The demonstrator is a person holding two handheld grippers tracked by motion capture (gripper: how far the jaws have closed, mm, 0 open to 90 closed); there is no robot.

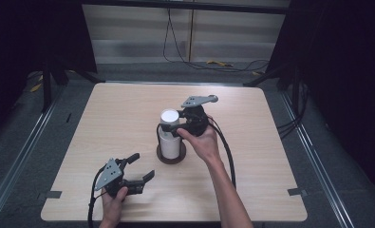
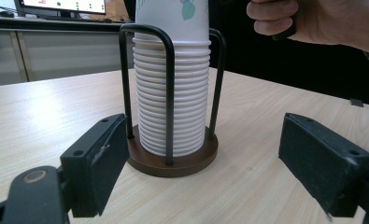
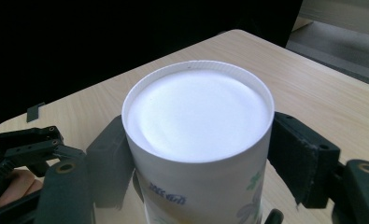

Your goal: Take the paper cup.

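Two handheld grippers are working at a pale wooden table (image 1: pixel 251 180). Nearest the person, the left gripper (image 1: pixel 142 167) is resting by the table's front edge, its jaws standing wide apart around nothing. Farther in, near the table's middle, a stack of upside-down paper cups (image 2: pixel 173 112) is standing upright inside a black wire holder (image 2: pixel 169 93) on a round brown base. The right gripper (image 3: pixel 198 154) is flanking the top cup (image 3: pixel 198 135), its jaws pressing against both sides of it.
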